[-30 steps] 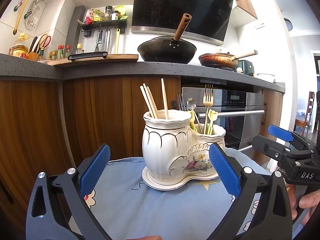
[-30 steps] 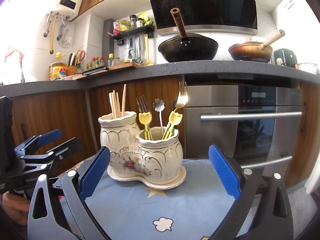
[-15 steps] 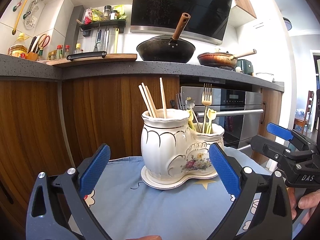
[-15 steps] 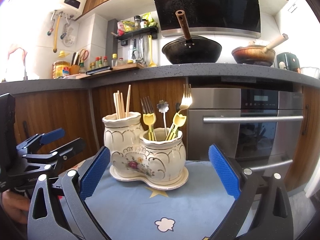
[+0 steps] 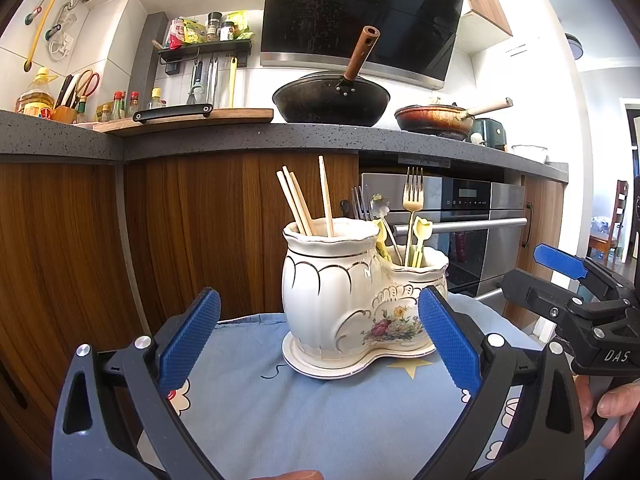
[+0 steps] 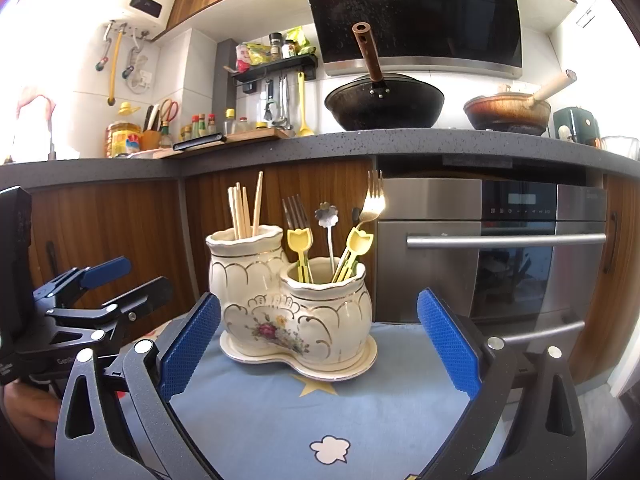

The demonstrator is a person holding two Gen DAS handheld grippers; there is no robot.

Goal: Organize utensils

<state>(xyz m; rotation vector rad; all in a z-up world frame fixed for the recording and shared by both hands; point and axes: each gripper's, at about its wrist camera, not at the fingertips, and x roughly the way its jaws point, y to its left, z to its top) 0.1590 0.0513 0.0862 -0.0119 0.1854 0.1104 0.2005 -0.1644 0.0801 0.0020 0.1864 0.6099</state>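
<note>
A cream ceramic utensil holder (image 5: 352, 300) with two joined pots is placed on its own saucer on a table covered with a blue tablecloth (image 5: 304, 412), in front of wooden kitchen cabinets and a steel oven (image 6: 500, 248). In the taller pot, on the left side, several wooden chopsticks (image 5: 304, 200) are stood upright. In the lower pot, on the right side, a gold fork (image 6: 370, 210), a dark fork (image 6: 296, 212), a small spoon with a flower-shaped end (image 6: 327, 220) and utensils with yellow tulip-shaped handles (image 6: 300, 240) are kept, all leaning a little.

The left gripper (image 5: 316, 344) is held low above the near part of the tablecloth, with its blue pads (image 5: 188, 344) spread wide apart. Nothing is held between them, and the holder is seen beyond them, not touched. The right gripper (image 6: 318, 344) is held in the same manner, wide open and empty, with the holder farther away between its blue pads (image 6: 448, 344). The two grippers are near to each other, side by side; each one is seen at the edge of the other's view. A part of a hand (image 5: 612, 412) is seen under the right gripper in the left wrist view.

On the grey counter behind, a black wok (image 5: 332, 100) with a wooden handle and a brown pan (image 5: 434, 118) are placed.
</note>
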